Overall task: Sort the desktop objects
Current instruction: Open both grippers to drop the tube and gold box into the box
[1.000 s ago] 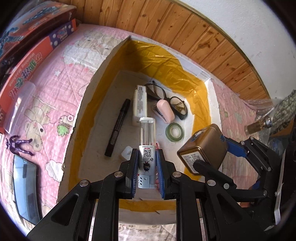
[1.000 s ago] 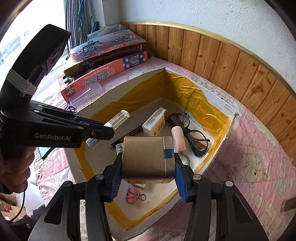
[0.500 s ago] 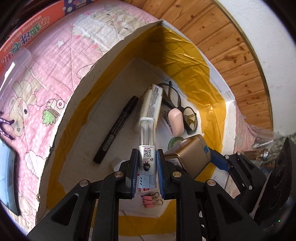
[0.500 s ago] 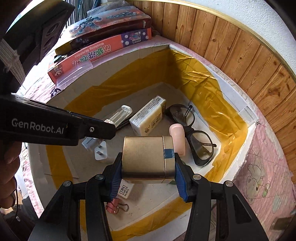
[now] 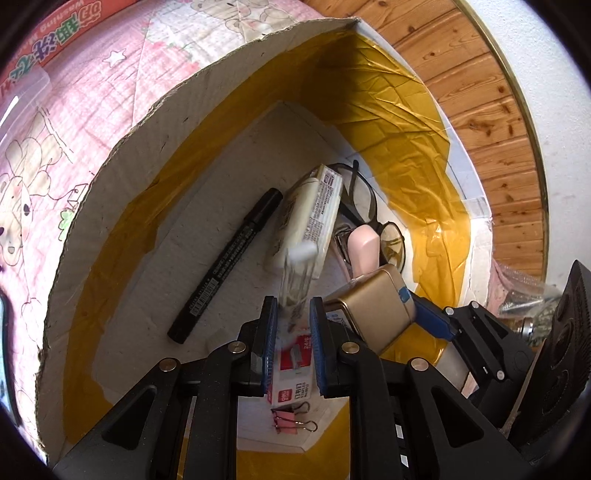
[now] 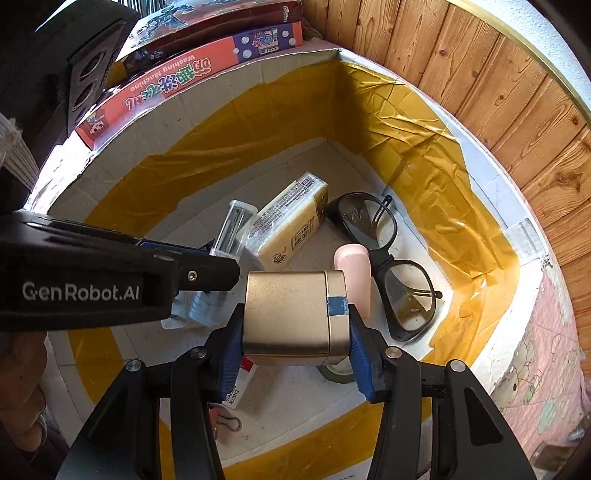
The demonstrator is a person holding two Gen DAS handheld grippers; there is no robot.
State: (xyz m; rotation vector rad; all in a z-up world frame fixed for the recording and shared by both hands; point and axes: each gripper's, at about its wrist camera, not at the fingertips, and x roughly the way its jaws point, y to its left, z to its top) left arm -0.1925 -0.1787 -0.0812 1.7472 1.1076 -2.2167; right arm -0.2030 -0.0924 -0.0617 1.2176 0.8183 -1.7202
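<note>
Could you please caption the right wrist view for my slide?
Right gripper holds a gold tin above a cardboard box.

Marker (image 5: 225, 266), carton (image 5: 306, 218), glasses (image 6: 388, 258) lie side by side in box (image 5: 110, 177).

1. A bed (image 5: 155, 70) with a pink cartoon-print cover carries everything; past it rises a wood-panelled wall.
2. A cardboard box (image 5: 110, 162) with white walls and yellow tape lining sits directly on the bed, filling the view ahead of both hand-held grippers.
3. An orange toy carton (image 6: 177, 79) printed "Washing Machine" lies on the bed just beyond the cardboard box's far-left wall, seen from the right hand-held gripper.
4. A darker carton (image 6: 207, 14) lies right behind the orange one; whether it rests on it cannot be told.
</note>
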